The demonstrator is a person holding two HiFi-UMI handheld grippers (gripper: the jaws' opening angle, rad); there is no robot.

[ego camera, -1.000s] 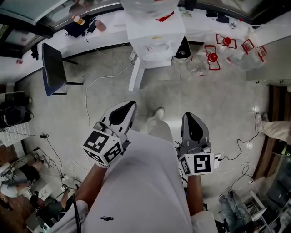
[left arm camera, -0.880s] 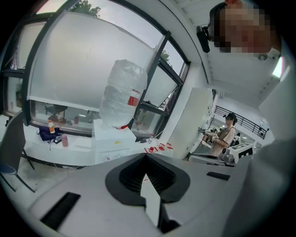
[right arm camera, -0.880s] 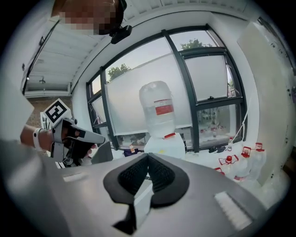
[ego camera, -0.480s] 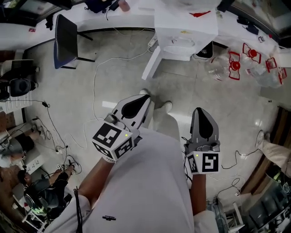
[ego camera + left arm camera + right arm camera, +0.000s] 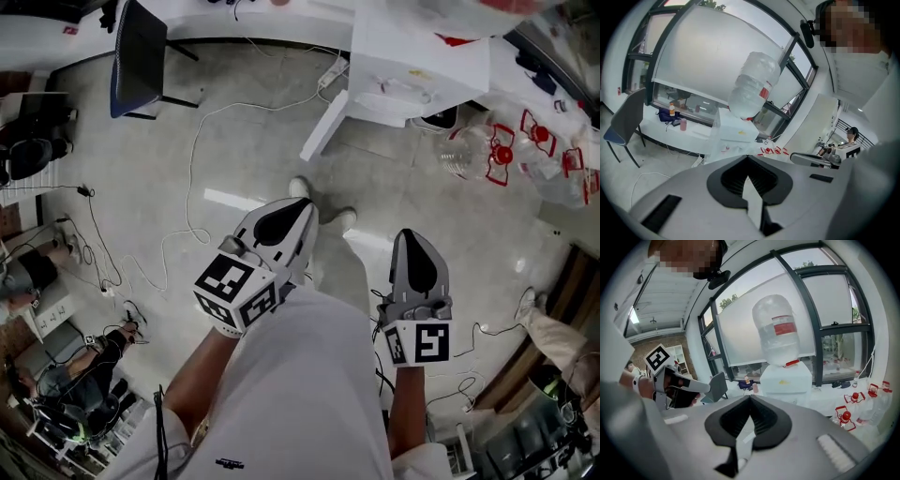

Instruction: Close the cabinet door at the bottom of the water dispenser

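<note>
Closest in, the person's white-clad torso fills the bottom of the head view, with both grippers held out in front at waist height. The left gripper (image 5: pixel 300 208) has its two jaws pressed together with nothing between them, as its own view shows, where the tips meet over bare floor. The right gripper (image 5: pixel 413 239) is likewise closed and empty, with its marker cube (image 5: pixel 417 342) facing up. Just past the grippers, two light shoes (image 5: pixel 300 187) stand on the grey tiled floor (image 5: pixel 187 141), and a white cable (image 5: pixel 192 178) trails across it to the left. Farther on stands the white water dispenser (image 5: pixel 422 70), well apart from both grippers, with a large upturned bottle (image 5: pixel 778 329) on top. Its cabinet door (image 5: pixel 323 138) at the bottom stands open, swung out from the base toward the person's left. A dark chair (image 5: pixel 141 56) sits off to the left by a long white counter. Empty bottles with red caps (image 5: pixel 497 155) lie on the floor to the right of the dispenser.
</note>
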